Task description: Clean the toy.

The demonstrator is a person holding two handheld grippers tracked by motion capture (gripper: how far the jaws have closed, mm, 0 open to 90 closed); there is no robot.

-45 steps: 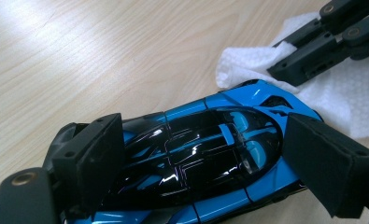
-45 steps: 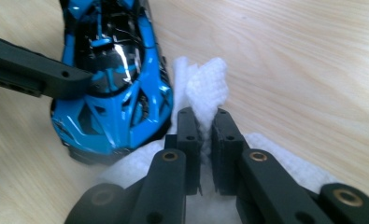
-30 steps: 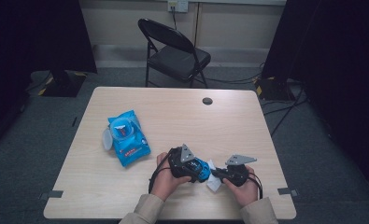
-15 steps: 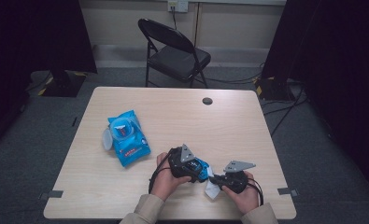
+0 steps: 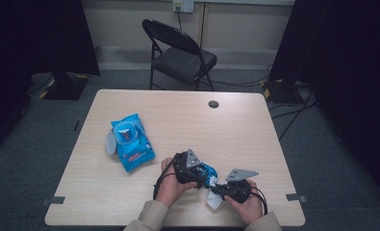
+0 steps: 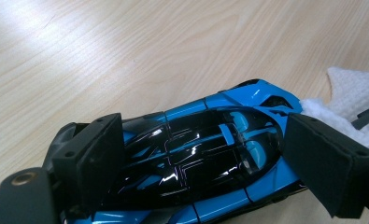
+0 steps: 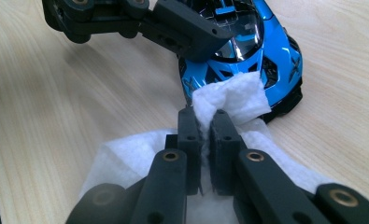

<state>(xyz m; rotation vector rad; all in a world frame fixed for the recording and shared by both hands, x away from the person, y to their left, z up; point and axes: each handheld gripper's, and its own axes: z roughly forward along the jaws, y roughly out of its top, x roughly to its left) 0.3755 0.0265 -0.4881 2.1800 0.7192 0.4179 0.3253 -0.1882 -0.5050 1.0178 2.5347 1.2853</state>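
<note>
A blue and black toy car [image 6: 205,154] is clamped across its body by my left gripper [image 6: 210,158], one pad on each side. From above, the car [image 5: 208,172] sits near the table's front edge with the left gripper [image 5: 203,174] shut on it. My right gripper [image 7: 203,121] is shut on a white wipe [image 7: 233,95], whose bunched tip touches the car's nose [image 7: 266,46]. The high view has the right gripper [image 5: 217,187] just right of the car, with the wipe [image 5: 214,199] hanging beneath it. The wipe's edge [image 6: 355,100] also shows past the car.
A blue pack of wipes [image 5: 130,142] with its lid open lies on the left of the wooden table [image 5: 235,130]. A cable hole [image 5: 213,104] sits near the far edge. A black folding chair [image 5: 180,50] stands behind the table.
My right gripper has slid a little toward the near edge with the wipe. The left gripper and the car have stayed put.
</note>
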